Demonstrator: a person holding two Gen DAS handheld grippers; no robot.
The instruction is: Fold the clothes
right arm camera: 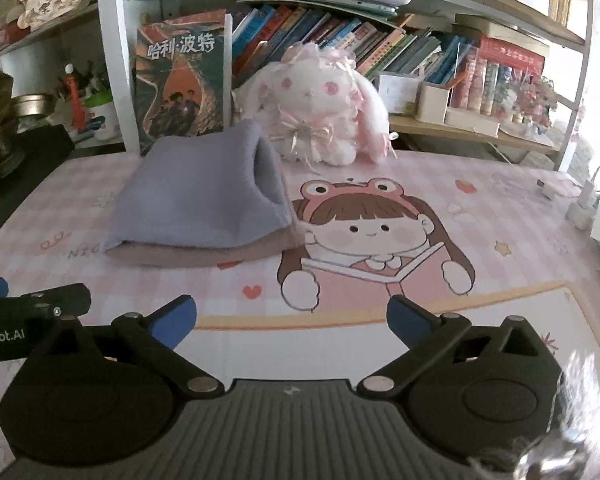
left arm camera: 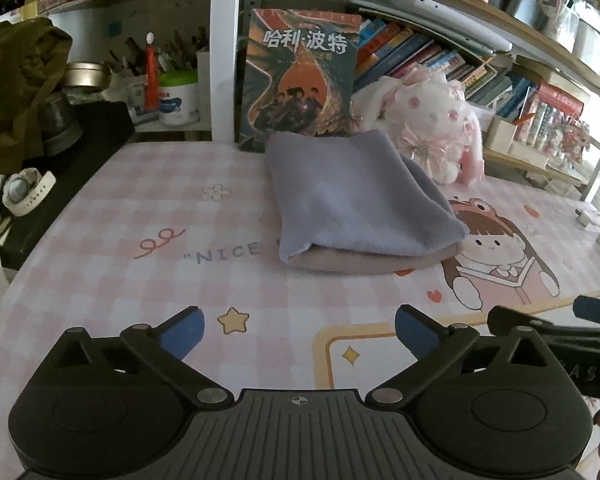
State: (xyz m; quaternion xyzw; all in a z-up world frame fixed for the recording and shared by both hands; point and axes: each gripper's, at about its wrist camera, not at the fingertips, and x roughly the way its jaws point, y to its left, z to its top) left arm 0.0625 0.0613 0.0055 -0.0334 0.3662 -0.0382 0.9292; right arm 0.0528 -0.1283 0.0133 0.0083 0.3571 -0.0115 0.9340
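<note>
A folded garment point(left arm camera: 352, 196), lavender on top with a pinkish-beige layer underneath, lies on the pink checked desk mat point(left arm camera: 120, 288) near the back. In the right wrist view the same garment point(right arm camera: 204, 200) sits to the upper left. My left gripper point(left arm camera: 298, 336) stands open over the mat in front of it, nothing between its blue pads point(left arm camera: 182, 338). My right gripper point(right arm camera: 292, 326) is open too, well short of the garment, over the cartoon girl print. Each gripper shows at the edge of the other's view: the right one point(left arm camera: 560, 324), the left one point(right arm camera: 32, 304).
A large book point(left arm camera: 300, 76) stands upright right behind the garment, with a white and pink plush rabbit point(right arm camera: 320, 116) beside it. Shelves of books fill the back. A wristwatch point(left arm camera: 24, 192) and dark clutter lie at the left; a charger and cable point(right arm camera: 580, 204) at the right.
</note>
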